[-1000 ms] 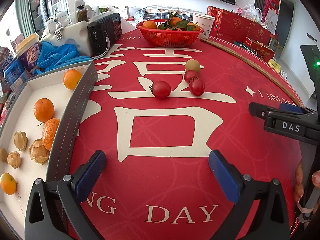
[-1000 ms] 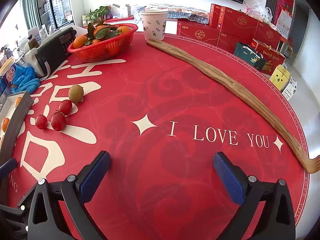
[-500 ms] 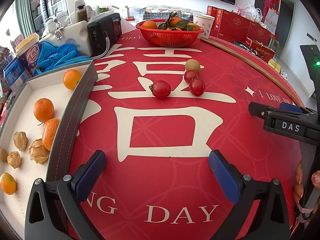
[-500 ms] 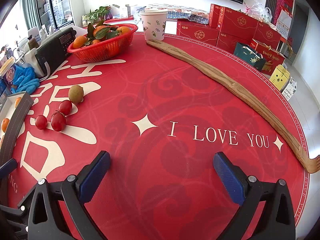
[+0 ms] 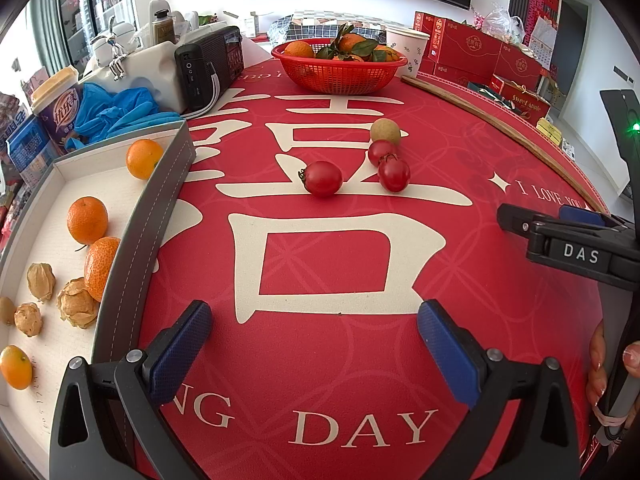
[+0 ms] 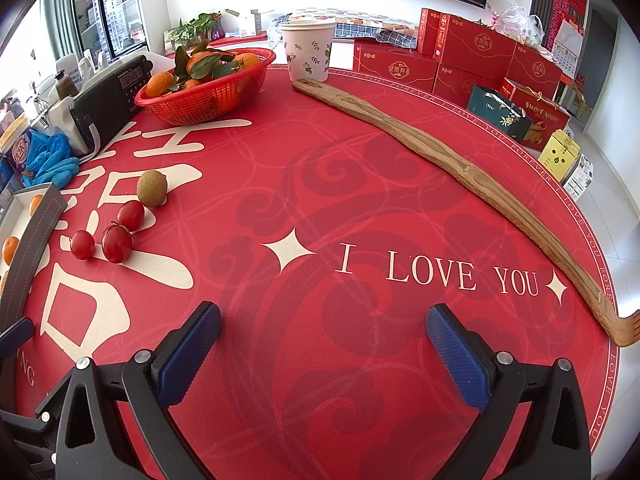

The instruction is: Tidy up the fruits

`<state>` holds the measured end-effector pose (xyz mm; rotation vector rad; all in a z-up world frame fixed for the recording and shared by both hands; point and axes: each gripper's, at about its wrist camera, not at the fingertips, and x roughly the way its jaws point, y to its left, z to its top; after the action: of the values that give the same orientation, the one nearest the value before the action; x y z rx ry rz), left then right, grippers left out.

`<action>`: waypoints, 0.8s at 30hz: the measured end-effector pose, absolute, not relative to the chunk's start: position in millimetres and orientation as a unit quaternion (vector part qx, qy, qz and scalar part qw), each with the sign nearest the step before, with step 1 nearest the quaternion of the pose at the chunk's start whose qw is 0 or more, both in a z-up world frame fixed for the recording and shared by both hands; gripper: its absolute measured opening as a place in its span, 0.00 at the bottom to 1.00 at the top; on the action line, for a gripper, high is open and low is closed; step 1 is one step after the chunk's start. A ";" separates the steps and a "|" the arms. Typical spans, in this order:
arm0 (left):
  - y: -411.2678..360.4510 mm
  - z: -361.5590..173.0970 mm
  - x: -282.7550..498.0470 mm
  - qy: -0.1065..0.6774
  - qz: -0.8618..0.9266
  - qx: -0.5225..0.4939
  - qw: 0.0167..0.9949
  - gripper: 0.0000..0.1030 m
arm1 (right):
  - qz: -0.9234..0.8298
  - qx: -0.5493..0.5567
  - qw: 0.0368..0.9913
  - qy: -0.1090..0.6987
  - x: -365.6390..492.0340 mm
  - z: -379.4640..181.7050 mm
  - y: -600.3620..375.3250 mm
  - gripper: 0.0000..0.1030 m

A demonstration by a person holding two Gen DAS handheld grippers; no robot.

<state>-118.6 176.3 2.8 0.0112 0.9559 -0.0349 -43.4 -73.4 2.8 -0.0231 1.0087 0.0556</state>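
**Sorting partly done, four fruits left on the cloth**

Lying loose on the red printed tablecloth (image 5: pixel 360 360) are three small red tomatoes (image 5: pixel 322 178) and one round brownish-green fruit (image 5: pixel 385 131), well apart from the shallow grey-rimmed white tray (image 5: pixel 160 208). Oranges (image 5: pixel 87 219) and papery husked fruits (image 5: pixel 78 302) are already gathered in that tray. Left gripper (image 5: pixel 314 344) and right gripper (image 6: pixel 322 350) are held spread apart and empty, so roughly half is judged left.
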 end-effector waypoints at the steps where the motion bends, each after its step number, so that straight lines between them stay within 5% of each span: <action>1: 176.4 2.7 -118.6 0.460 -0.017 0.005 0.888 0.99 | 0.027 -0.011 0.875 0.483 -43.4 2.8 -73.3 1.00; 14: 175.7 1.8 -113.9 0.460 -0.019 0.006 0.888 0.99 | 0.027 -0.011 0.875 0.483 -43.6 2.5 -72.9 1.00; 24: 170.7 13.9 -66.1 0.470 -0.017 0.019 0.882 0.81 | 0.033 -0.014 0.872 0.488 -44.7 5.0 -73.6 1.00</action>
<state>-66.1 170.7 13.9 0.0402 0.9795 -0.0364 -44.7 -73.6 5.0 -0.0294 1.0197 0.0681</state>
